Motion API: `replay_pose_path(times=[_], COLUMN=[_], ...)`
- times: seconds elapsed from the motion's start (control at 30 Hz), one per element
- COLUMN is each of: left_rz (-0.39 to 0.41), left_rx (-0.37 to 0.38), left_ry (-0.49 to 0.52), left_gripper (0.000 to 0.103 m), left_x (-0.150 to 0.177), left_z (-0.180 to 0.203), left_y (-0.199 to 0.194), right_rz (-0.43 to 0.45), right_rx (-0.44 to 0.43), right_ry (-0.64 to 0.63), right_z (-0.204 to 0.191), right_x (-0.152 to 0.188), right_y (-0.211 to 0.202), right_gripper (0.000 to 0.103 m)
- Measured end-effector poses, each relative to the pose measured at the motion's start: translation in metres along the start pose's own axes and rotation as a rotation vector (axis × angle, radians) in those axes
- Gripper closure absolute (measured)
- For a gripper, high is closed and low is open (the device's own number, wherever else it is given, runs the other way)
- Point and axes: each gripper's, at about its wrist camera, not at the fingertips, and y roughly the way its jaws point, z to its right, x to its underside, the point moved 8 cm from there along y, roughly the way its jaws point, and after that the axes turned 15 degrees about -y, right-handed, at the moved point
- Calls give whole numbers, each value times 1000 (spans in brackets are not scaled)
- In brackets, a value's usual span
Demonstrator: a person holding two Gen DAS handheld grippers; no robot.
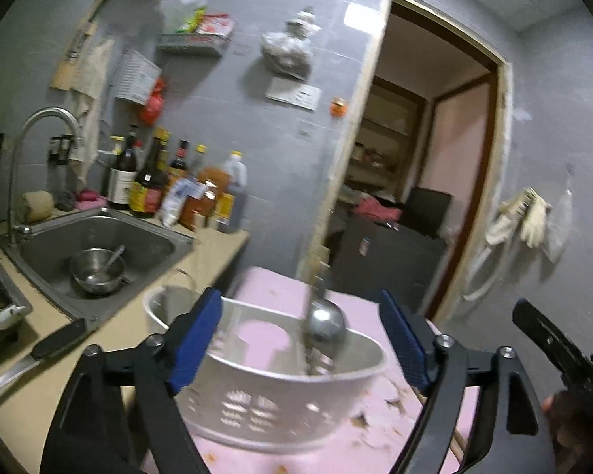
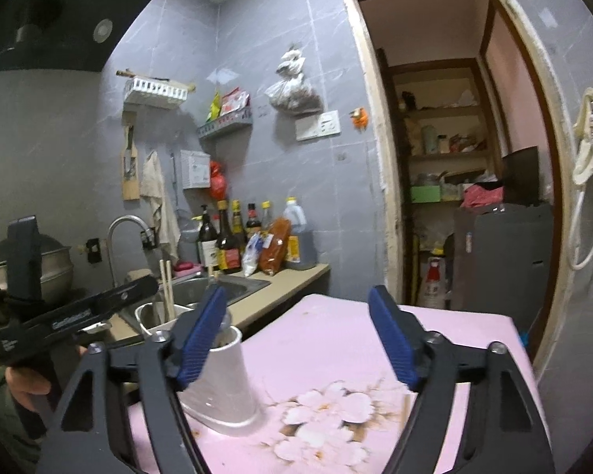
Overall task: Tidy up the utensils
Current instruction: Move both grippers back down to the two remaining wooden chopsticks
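A white plastic utensil caddy [image 1: 280,403] stands on the pink table [image 1: 336,458]. A metal ladle [image 1: 323,322] stands in it, bowl up, blurred. My left gripper [image 1: 300,339] is open, its blue pads on either side of the caddy, holding nothing. My right gripper [image 2: 296,339] is open and empty above the pink table [image 2: 336,339]. The caddy [image 2: 225,387] shows there under its left finger. Chopsticks [image 2: 167,294] stand in the caddy's far compartment. A steel bowl with a spoon [image 1: 97,270] sits in the sink [image 1: 99,237].
A knife [image 1: 31,355] lies on the beige counter [image 1: 217,252] beside the sink. Sauce bottles [image 1: 170,185] line the wall behind it. An open doorway [image 1: 423,181] lies beyond the table. The right gripper's body [image 1: 553,347] shows at the right edge.
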Motion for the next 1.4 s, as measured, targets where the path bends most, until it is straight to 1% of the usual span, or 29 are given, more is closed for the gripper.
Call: replay_pose_path(times=[0.03,0.1,0.13,0.2,0.27,0.43,0.6,0.8,0.93,1.13,1.27,1.4], left_rz=[-10,-21,-31,-42,-54,-98,-142,-181,-239,-332,-416,-508], left_rx=[14,35,51,75,96,136,146,146,133,83,43,0], left_ry=[10,28,39,53,67,92,149,227,256,257,250,247], left_gripper=[17,13,9,8,5,4,4,4,4,4,4,4], left_x=[4,11,15,22,30,55,79,109,129,149,163,178], left_z=[7,19,27,39,50,74,93,109,110,102,93,85], left_y=[-1,-4,-5,-6,-7,-6,-1,4,10,23,33,44], right_rz=[-1,2,6,11,7,-20,-62,-128,-201,-322,-445,-555], right_rx=[9,35,49,68,83,137,175,197,189,169,167,118], right_ry=[2,8,9,10,7,-4,-15,-6,13,11,-31,-40], right_z=[4,13,17,26,32,49,62,73,75,70,65,57], right_x=[1,3,4,6,9,20,35,54,74,100,120,139], right_y=[-5,-16,-22,-32,-41,-62,-79,-91,-94,-92,-84,-78], right_gripper=[19,13,8,1,0,0,0,0,0,0,0,0])
